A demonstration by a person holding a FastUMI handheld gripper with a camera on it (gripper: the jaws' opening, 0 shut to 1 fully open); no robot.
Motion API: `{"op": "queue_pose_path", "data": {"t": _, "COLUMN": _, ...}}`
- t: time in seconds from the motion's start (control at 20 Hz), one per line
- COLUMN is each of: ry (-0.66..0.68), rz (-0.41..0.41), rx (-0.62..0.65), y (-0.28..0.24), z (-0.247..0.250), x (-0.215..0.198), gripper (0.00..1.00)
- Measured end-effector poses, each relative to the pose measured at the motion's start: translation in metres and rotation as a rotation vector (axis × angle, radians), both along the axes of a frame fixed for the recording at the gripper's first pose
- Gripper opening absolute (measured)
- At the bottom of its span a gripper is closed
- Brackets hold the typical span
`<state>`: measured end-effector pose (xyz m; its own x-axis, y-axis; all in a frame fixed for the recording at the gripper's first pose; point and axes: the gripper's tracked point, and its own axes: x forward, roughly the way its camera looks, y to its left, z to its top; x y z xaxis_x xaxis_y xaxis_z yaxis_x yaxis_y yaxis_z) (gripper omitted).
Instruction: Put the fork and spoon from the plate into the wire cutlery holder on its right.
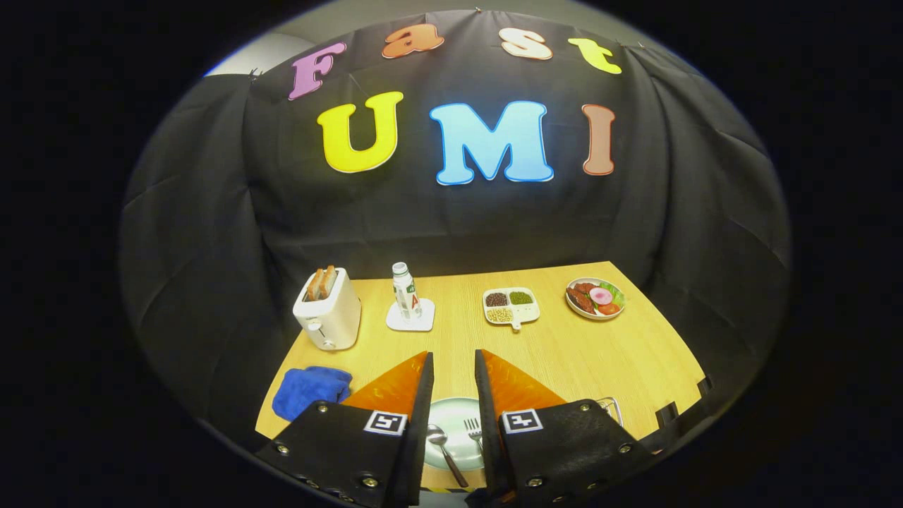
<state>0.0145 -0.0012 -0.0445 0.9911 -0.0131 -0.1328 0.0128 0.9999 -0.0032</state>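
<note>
A pale round plate [451,410] lies on the wooden table [564,353] near its front edge, seen through the gap between my two fingers. On it lie a spoon [443,444] to the left and a fork [473,431] to the right, handles toward me. The wire cutlery holder [611,408] peeks out just right of the right finger, mostly hidden by it. My gripper [453,363] hovers above the plate, open, with nothing between its fingers.
Beyond the fingers stand a white toaster [328,310] with bread, a small bottle [405,291] on a white coaster, a divided dish of beans [511,306] and a plate of food [595,298]. A blue cloth [310,390] lies left of the left finger.
</note>
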Motion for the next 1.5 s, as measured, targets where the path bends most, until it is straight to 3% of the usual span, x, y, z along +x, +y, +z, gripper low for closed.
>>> {"op": "queue_pose_path", "data": {"t": 0.6, "ry": 0.297, "rz": -0.017, "rx": -0.008, "y": -0.008, "z": -0.115, "x": 0.021, "gripper": 0.35}}
{"op": "queue_pose_path", "data": {"t": 1.05, "ry": 0.556, "rz": -0.103, "rx": -0.115, "y": -0.04, "z": -0.207, "x": 0.031, "gripper": 0.35}}
{"op": "queue_pose_path", "data": {"t": 1.5, "ry": 0.81, "rz": -0.098, "rx": -0.159, "y": -0.054, "z": -0.286, "x": 0.047, "gripper": 0.35}}
